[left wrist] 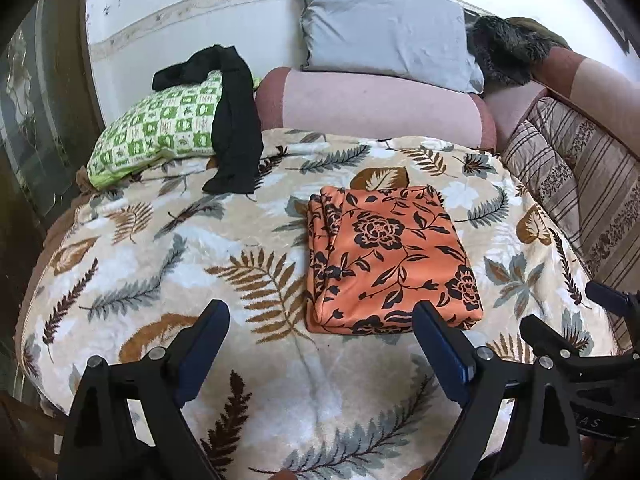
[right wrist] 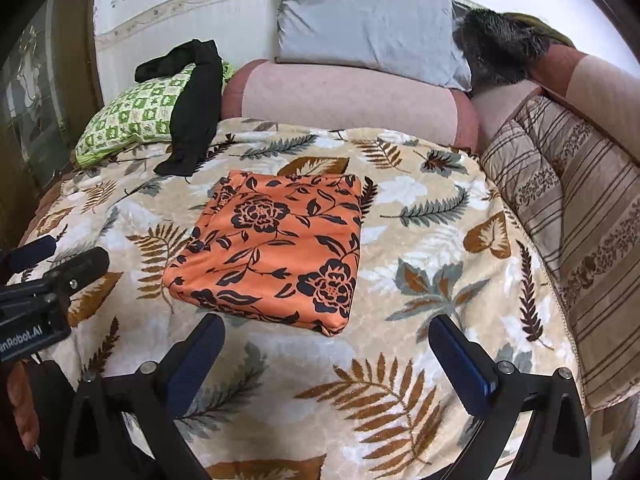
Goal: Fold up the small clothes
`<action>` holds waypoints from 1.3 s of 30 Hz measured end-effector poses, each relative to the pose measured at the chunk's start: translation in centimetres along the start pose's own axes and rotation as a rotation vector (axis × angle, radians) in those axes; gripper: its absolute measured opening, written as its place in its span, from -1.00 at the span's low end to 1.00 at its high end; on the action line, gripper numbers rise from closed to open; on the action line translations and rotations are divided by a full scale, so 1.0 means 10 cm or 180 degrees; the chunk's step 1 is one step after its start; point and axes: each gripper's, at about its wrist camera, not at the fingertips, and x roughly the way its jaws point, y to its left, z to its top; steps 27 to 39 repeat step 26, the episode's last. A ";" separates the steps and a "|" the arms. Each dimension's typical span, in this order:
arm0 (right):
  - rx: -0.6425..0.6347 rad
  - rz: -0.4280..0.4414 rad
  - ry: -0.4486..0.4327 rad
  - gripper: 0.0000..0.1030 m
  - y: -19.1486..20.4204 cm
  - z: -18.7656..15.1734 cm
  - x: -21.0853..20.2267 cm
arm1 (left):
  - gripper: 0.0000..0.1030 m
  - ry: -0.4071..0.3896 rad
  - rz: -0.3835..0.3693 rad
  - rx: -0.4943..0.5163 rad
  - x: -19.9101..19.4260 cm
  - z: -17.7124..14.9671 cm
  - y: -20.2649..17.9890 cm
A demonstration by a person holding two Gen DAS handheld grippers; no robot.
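An orange garment with black flowers (left wrist: pixel 384 260) lies folded into a neat rectangle on the leaf-patterned blanket (left wrist: pixel 200 240); it also shows in the right wrist view (right wrist: pixel 276 252). My left gripper (left wrist: pixel 320 316) is open and empty, just short of the garment's near edge. My right gripper (right wrist: pixel 326 334) is open and empty, also just in front of the near edge. A black garment (left wrist: pixel 232 128) is draped unfolded over a green checked pillow (left wrist: pixel 156 132) at the back left; it shows in the right view too (right wrist: pixel 196 108).
A pink bolster (left wrist: pixel 372 108) and a grey pillow (left wrist: pixel 384 36) lie at the head of the bed. A striped brown cushion (right wrist: pixel 572 224) lines the right side. A dark furry item (right wrist: pixel 496 48) sits at the back right. A wall and a glass door are on the left.
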 end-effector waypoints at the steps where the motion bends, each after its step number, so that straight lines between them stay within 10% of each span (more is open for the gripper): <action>1: 0.0004 -0.0025 -0.0009 1.00 0.01 0.01 -0.01 | 0.81 -0.0011 0.0035 0.0024 -0.01 0.01 -0.02; 39: 0.0030 0.0004 0.0027 1.00 0.07 0.15 0.22 | 0.82 -0.0096 0.0138 0.0015 0.09 0.20 -0.02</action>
